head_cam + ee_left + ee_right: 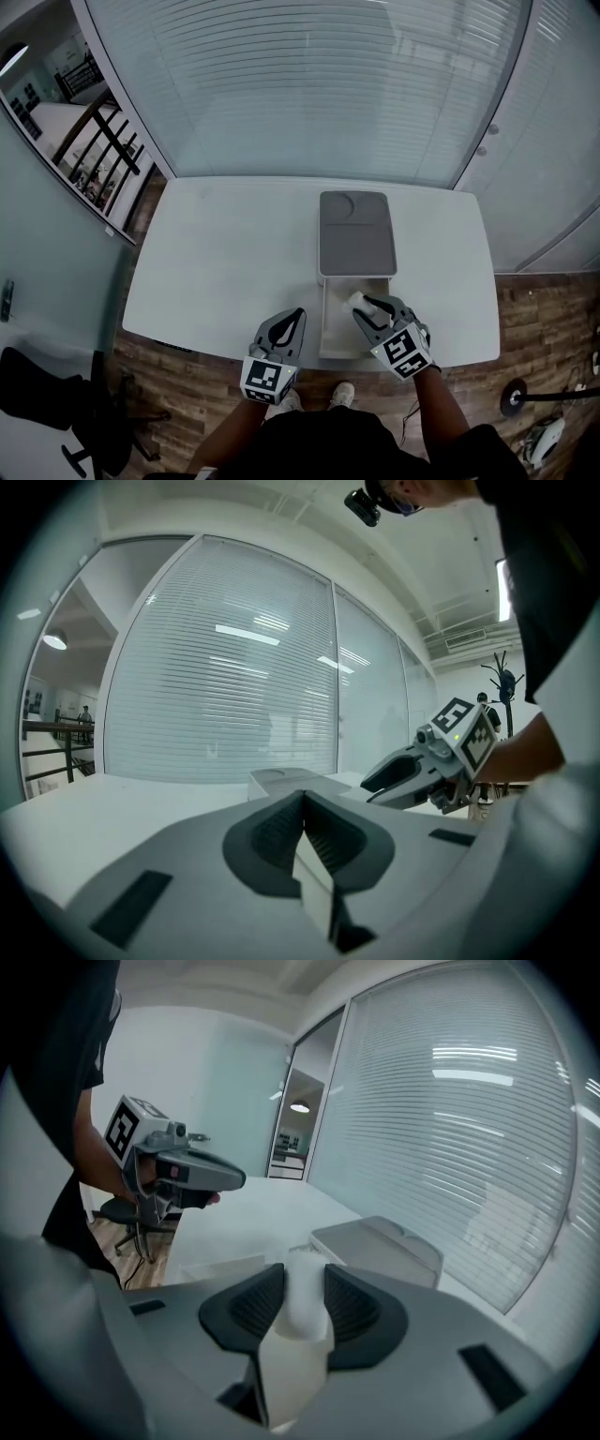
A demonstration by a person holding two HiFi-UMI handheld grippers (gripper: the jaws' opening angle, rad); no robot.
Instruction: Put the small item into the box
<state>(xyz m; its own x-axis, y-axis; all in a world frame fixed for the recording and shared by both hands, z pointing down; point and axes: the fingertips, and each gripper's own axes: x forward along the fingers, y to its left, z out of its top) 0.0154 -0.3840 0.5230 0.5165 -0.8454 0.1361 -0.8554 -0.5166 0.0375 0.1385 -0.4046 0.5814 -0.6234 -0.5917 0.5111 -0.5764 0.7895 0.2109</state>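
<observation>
- The right gripper clamps a small white item between its pads, above the open box.
- The left gripper has its jaws together and empty, just left of the box.
- A grey lid lies on the table at the box's far end.

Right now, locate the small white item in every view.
Head view: item lower centre-right, in the right hand-held gripper.
Left gripper view: cannot be made out.
Right gripper view: bottom centre, clamped between the jaws.
Shared landmark: grey lid, in all three.
</observation>
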